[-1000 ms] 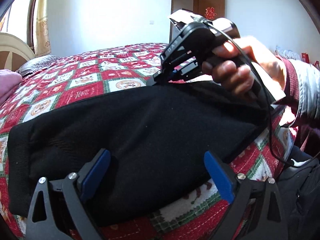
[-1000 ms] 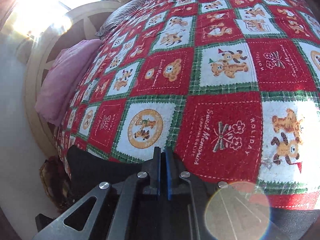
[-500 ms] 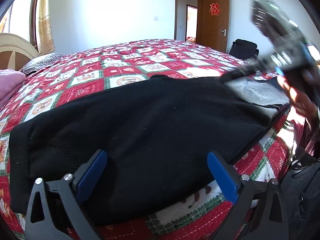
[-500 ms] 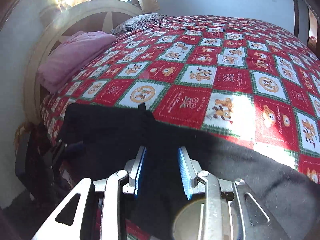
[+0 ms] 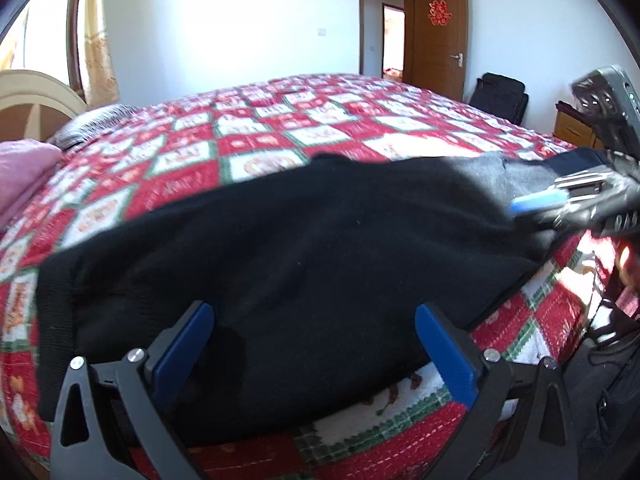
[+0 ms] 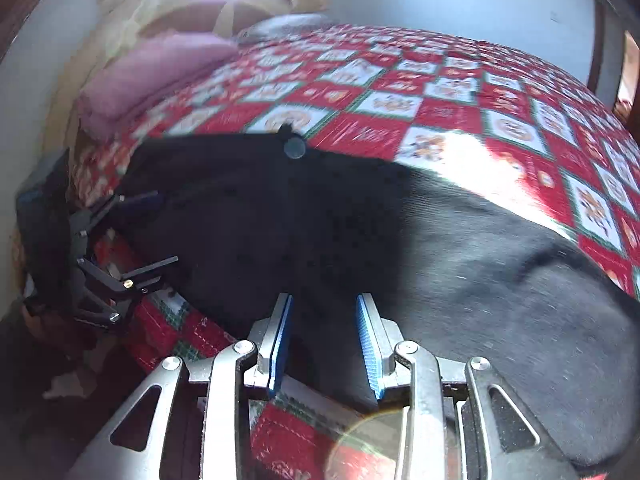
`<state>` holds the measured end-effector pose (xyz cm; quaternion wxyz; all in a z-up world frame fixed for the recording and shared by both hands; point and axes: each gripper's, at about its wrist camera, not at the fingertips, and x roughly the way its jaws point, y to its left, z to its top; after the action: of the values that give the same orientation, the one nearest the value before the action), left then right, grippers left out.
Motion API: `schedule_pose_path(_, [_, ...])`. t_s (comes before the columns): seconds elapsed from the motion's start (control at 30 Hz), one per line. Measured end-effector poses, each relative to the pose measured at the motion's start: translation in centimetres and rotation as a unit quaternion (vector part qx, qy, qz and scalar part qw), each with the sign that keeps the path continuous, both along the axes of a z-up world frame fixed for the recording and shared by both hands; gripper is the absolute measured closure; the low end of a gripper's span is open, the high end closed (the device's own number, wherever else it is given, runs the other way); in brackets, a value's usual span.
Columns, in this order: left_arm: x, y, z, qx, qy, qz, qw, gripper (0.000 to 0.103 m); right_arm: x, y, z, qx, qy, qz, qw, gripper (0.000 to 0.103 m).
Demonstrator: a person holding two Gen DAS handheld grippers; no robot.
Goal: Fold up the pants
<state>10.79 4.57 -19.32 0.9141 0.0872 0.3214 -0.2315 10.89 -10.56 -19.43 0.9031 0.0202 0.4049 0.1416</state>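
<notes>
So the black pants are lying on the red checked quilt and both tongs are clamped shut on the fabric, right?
Not quite. The black pants do lie on the red checked quilt, but both wrist views show the left tongs and right tongs open, gripping nothing.

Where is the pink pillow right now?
The pink pillow lies at the head of the bed, upper left in the right wrist view, against the cream headboard and beyond the black pants; the left wrist view shows only its edge at far left.

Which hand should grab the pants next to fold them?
Probably the left. The left gripper is wide open right over the pants' near edge. The right gripper is only partly open, empty, over the other end.
</notes>
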Motion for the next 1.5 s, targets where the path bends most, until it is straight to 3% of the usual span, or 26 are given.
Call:
schedule_pose_path(0.1, [0.0,1.3,1.1,-0.011,-0.022,0.023,0.9994,0.000,-2.1,-5.0,1.8,0.026,-0.032,-0.059,0.997,0.064])
schedule_pose_path(0.23, [0.8,3.3,1.4,-0.024,-0.023,0.063,0.9975,0.000,-6.2,-14.1,4.2,0.047,-0.075,-0.157,0.984,0.061])
schedule_pose_path(0.33, [1.2,4.4,1.2,-0.011,-0.026,0.090,0.9956,0.000,-9.5,-21.2,6.0,0.049,-0.104,-0.242,0.963,0.061])
schedule_pose_path(0.47, [2.3,6.4,0.9,-0.019,-0.011,0.130,0.9913,0.000,-14.0,-30.3,7.3,0.072,-0.115,-0.349,0.927,0.061])
schedule_pose_path(0.57, [2.8,7.8,0.8,-0.034,-0.002,0.156,0.9872,0.000,-17.5,-35.2,7.2,0.103,-0.118,-0.401,0.902,0.061])
schedule_pose_path(0.67, [3.1,8.6,0.5,-0.041,0.003,0.174,0.9839,0.000,-19.8,-38.0,6.6,0.130,-0.115,-0.425,0.889,0.061])
schedule_pose_path(0.8, [3.2,9.1,0.0,-0.050,0.008,0.187,0.9811,0.000,-20.6,-39.8,4.7,0.182,-0.088,-0.431,0.879,0.061])
schedule_pose_path(0.9, [3.2,8.9,-0.1,-0.035,0.004,0.186,0.9819,0.000,-20.3,-40.0,3.3,0.212,-0.068,-0.418,0.880,0.061])
schedule_pose_path(0.97, [3.2,8.9,-0.3,-0.034,0.003,0.188,0.9817,0.000,-20.3,-39.8,3.0,0.200,-0.069,-0.424,0.880,0.061])
schedule_pose_path(1.07, [3.2,9.0,-0.4,-0.033,0.002,0.188,0.9816,0.000,-20.5,-40.4,2.7,0.210,-0.078,-0.438,0.871,0.061])
schedule_pose_path(1.3, [3.2,8.8,-0.6,-0.021,-0.004,0.188,0.9818,0.000,-19.7,-39.5,2.9,0.187,-0.074,-0.430,0.880,0.062])
schedule_pose_path(1.5, [3.1,8.8,-0.6,-0.021,-0.004,0.189,0.9818,0.000,-19.8,-40.2,2.5,0.207,-0.068,-0.424,0.879,0.087])
